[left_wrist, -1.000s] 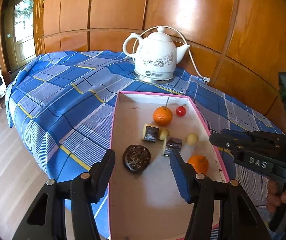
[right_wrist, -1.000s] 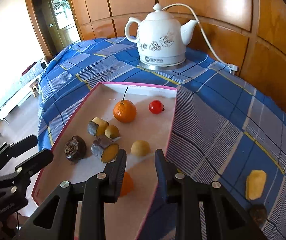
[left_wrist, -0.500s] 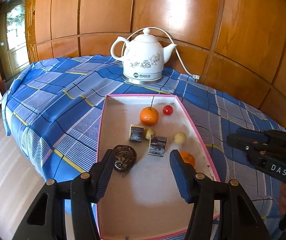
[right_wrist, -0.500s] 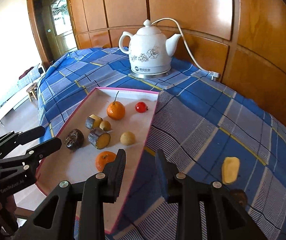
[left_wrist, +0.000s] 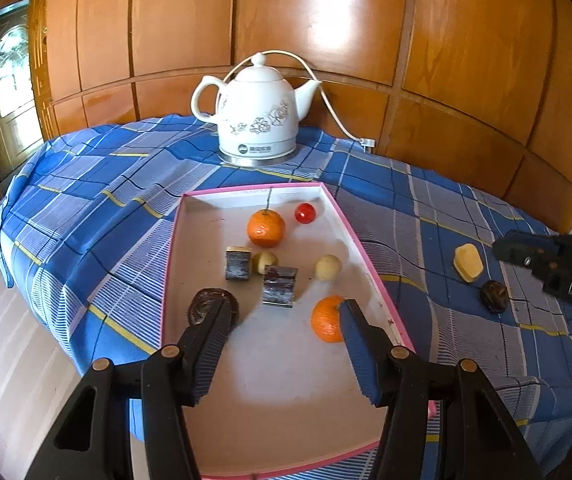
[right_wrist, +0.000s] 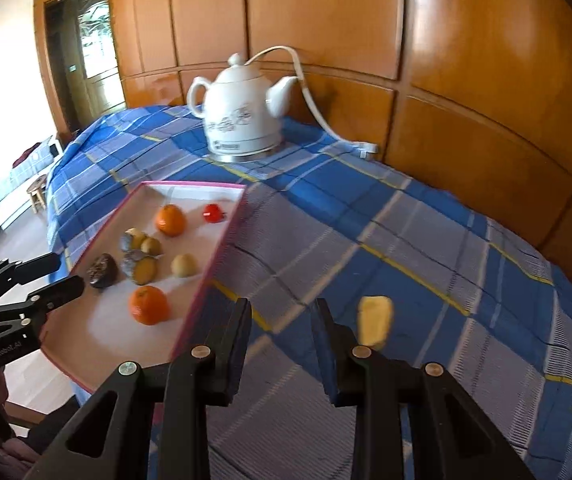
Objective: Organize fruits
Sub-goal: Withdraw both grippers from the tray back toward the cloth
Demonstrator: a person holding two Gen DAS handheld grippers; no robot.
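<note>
A: What lettering is legible?

B: "DAS" on my right gripper [left_wrist: 504,247]; "GenRobot.AI" on my left gripper [right_wrist: 67,274]. The kettle [left_wrist: 257,118] label is unreadable.

A: Surface and room?

B: A blue plaid cloth [right_wrist: 366,232] before wood panelling [left_wrist: 326,20]; a door at far left.

A: Tool state and fruit?

B: Both grippers spread, grasping nothing. 2 oranges [left_wrist: 265,228] lie in the pink-rimmed tray [left_wrist: 360,240]; a yellow piece [right_wrist: 374,322] lies right of it. Only the left view shows the dark fruit [left_wrist: 494,296] beside that piece.

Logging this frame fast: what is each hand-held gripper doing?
Left hand-held gripper: open, holding nothing.
Right hand-held gripper: open, holding nothing.
</note>
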